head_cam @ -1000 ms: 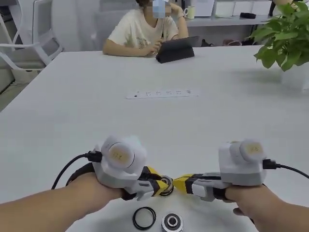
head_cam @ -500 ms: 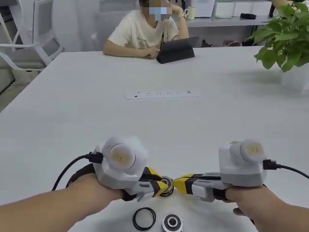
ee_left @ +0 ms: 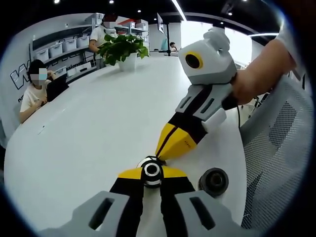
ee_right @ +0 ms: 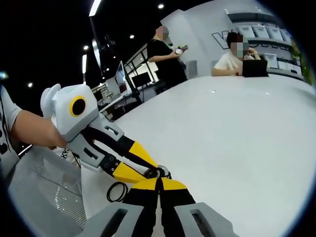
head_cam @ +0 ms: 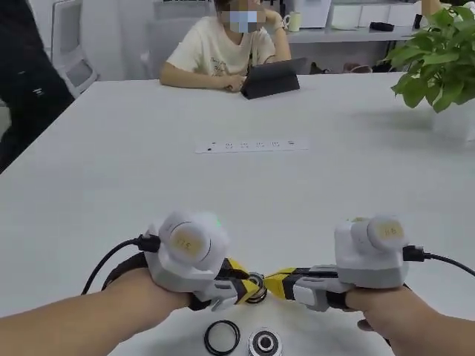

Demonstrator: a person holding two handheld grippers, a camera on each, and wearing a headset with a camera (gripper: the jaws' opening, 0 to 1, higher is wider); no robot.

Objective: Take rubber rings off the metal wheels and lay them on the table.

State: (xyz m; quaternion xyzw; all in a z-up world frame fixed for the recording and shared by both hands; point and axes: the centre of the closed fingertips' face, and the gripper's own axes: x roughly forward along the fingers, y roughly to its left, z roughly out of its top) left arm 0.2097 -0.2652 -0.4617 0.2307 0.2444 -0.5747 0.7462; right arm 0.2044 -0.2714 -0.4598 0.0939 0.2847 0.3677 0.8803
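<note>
Head view: the left gripper (head_cam: 249, 286) clamps a ringed metal wheel (head_cam: 257, 286). The right gripper (head_cam: 273, 283), jaws pressed together, touches the wheel's rim from 3 o'clock (whether it pinches rubber cannot be told). On the table (head_cam: 334, 170), a loose rubber ring (head_cam: 222, 335) lies at the grippers' 7 o'clock and a bare wheel (head_cam: 265, 343) at 6 o'clock.

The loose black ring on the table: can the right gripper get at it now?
Probably not at once. The ring lies uncovered, but the right gripper, jaws shut, is busy at the wheel clamped in the left gripper.
</note>
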